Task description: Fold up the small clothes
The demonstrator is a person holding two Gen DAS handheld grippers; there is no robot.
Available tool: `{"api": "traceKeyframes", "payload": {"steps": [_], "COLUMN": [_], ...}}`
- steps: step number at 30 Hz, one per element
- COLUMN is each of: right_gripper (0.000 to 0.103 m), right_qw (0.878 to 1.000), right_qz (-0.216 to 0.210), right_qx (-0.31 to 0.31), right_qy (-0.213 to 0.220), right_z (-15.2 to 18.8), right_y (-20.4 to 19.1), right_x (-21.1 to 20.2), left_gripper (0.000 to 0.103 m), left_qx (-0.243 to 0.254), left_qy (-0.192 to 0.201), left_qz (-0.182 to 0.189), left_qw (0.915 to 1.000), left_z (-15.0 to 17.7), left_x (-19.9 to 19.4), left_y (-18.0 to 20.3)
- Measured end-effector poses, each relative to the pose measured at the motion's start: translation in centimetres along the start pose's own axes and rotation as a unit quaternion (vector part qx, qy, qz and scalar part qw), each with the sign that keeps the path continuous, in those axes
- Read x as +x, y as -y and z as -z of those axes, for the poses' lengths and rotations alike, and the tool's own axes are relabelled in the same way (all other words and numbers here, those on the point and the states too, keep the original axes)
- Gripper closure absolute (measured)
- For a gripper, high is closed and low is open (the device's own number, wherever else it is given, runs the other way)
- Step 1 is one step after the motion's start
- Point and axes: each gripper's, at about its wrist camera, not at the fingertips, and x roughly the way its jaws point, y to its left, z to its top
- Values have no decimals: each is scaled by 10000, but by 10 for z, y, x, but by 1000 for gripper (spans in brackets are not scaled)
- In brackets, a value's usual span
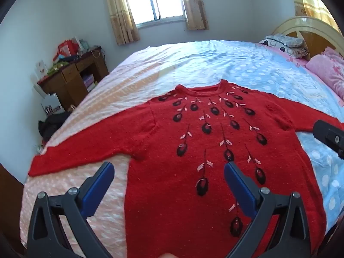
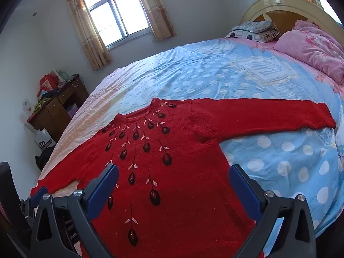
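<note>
A red knit sweater with dark embroidered buds lies flat, front up, on the bed, both sleeves spread out sideways; it also shows in the right wrist view. My left gripper is open and empty, hovering above the sweater's lower left body. My right gripper is open and empty above the sweater's lower right body. The right gripper's body shows at the right edge of the left wrist view, and the left gripper shows at the lower left of the right wrist view.
The bed has a blue and pink dotted sheet. Pillows and a headboard are at the far right. A cluttered wooden desk and bags stand beside the bed on the left. A curtained window is on the far wall.
</note>
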Motion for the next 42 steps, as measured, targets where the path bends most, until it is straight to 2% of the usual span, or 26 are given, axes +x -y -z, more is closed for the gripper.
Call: {"api": "traceKeyframes", "payload": {"steps": [2, 6, 11, 22, 42], "right_gripper": [1, 1, 1, 1, 1], "right_qw": [9998, 9999, 9999, 9999, 9999], "right_qz": [-27, 1, 94, 96, 93], "right_qx": [107, 37, 38, 35, 37], "right_qy": [-150, -117, -114, -108, -115], "right_z": [-2, -3, 3, 4, 5], "right_y": [2, 4, -1, -1, 1], "right_x": [1, 0, 3, 2, 1], "left_gripper": [0, 0, 0, 0, 0], "left_qx": [-95, -259, -250, -450, -545], "left_qy": [-98, -259, -183, -260, -315], "left_qz": [61, 110, -13, 140, 181], "left_qw": [9999, 9993, 9995, 9985, 9979], "left_z": [2, 0, 7, 9, 11], "left_x": [2, 6, 6, 8, 9], "left_y": [-5, -13, -12, -19, -20]}}
